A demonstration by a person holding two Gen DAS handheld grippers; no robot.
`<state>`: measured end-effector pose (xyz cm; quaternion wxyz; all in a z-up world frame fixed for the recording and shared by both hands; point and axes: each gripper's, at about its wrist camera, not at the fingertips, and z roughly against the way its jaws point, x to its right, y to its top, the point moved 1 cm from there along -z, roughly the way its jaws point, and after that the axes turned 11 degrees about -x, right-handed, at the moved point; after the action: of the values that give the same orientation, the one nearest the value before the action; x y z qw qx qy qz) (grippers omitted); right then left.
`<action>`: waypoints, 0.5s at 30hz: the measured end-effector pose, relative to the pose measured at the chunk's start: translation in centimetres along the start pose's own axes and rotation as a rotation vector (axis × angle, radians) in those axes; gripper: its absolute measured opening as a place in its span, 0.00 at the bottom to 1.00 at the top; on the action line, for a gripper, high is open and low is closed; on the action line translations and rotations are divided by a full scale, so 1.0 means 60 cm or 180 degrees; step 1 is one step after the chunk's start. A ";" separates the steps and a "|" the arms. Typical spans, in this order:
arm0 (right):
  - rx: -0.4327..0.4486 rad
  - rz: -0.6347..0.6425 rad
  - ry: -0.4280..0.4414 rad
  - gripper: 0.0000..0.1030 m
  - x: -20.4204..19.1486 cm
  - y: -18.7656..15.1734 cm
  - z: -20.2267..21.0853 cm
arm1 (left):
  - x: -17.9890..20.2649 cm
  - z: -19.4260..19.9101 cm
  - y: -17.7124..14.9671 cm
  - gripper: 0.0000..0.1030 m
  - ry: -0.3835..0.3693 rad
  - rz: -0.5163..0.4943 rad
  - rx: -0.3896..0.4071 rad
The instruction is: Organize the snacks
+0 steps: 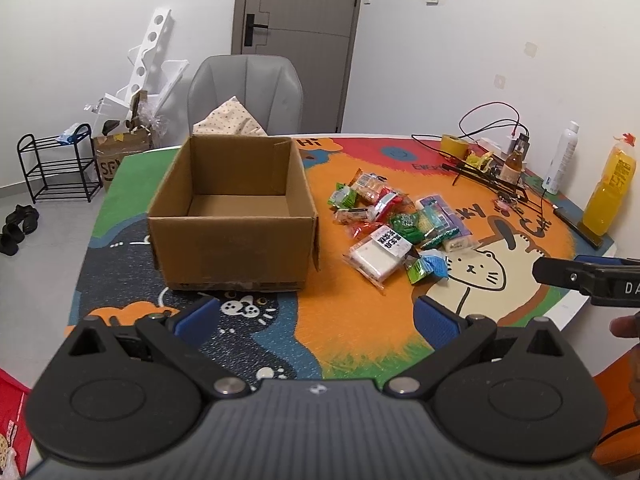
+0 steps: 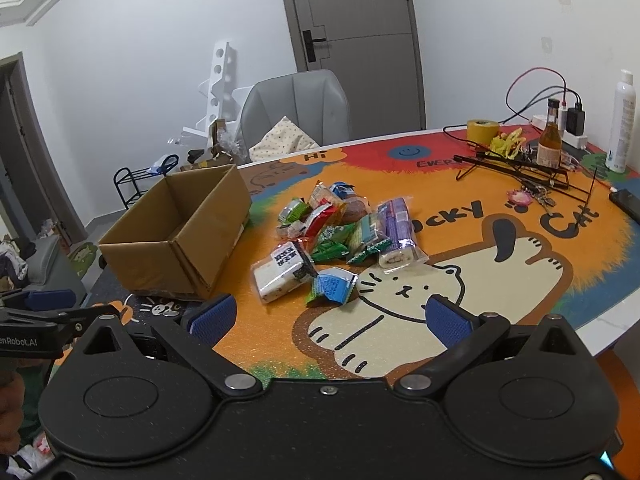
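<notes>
From your left wrist camera, your left gripper point(image 1: 316, 314) hangs over the near edge of the cartoon-cat table mat point(image 1: 352, 320), its blue-padded fingers point(image 1: 436, 316) spread wide with nothing between them. Straight ahead stands the cardboard box point(image 1: 232, 216), upright, top open, its floor bare. To the right of the box, apart from it, the pile of snacks point(image 1: 394, 226) lies on the orange part of the mat, the white cake packet point(image 1: 378, 254) nearest you. Your right gripper point(image 1: 592, 276) reaches in from the right edge, just right of the pile. A yellow juice bottle point(image 1: 610, 196) stands at the table's far right. From your right wrist camera, your right gripper point(image 2: 330, 316) also has its fingers point(image 2: 212, 316) parted and empty, hovering over the mat's cream cat. The snacks point(image 2: 340, 232) lie just beyond the fingertips, a blue and green packet point(image 2: 332, 286) closest; the box point(image 2: 180, 236) sits left of them. Your left gripper point(image 2: 36, 312) shows at the left edge.
</notes>
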<state>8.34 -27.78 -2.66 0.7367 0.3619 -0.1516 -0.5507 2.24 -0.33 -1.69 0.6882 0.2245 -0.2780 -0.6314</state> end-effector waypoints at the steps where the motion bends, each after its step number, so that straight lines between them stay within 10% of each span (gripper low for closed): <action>1: -0.0006 -0.0026 0.0013 1.00 0.005 -0.001 -0.004 | 0.003 -0.006 0.001 1.00 -0.0021 -0.0009 -0.0005; 15: -0.0054 -0.0118 0.0119 0.94 0.045 -0.001 -0.065 | 0.033 -0.084 0.018 0.94 -0.0250 -0.0073 -0.0044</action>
<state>11.67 -28.84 -5.87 0.7321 0.3686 -0.1264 -0.5587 6.51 -2.40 -4.52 0.6710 0.1980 -0.2977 -0.6495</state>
